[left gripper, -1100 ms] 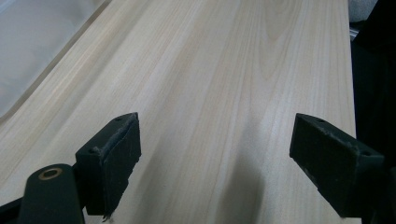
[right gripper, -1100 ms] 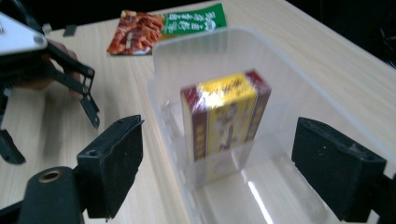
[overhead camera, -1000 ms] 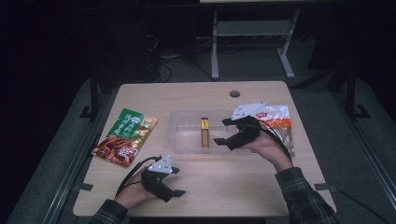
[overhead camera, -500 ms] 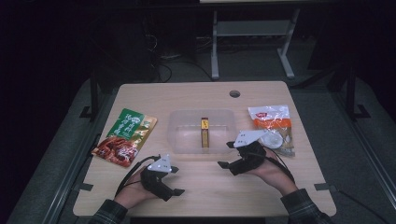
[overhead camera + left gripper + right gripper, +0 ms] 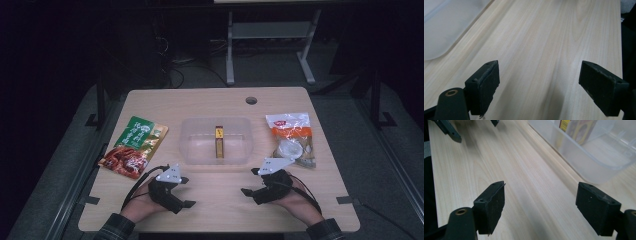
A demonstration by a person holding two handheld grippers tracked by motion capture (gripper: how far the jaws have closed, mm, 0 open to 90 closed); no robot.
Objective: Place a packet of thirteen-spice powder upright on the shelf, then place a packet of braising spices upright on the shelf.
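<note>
The small stiff box (image 5: 219,142), standing light in the clear tub (image 5: 187,145), is best gripped across its narrow faces; both the left tool (image 5: 186,192) and the right tool (image 5: 248,181) are held open and empty.

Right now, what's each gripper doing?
Left gripper: open, holding nothing.
Right gripper: open, holding nothing.

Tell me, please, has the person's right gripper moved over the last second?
Yes. The right gripper, open and empty, came back from the clear plastic tub's right end to the near table edge, below the tub.
</note>
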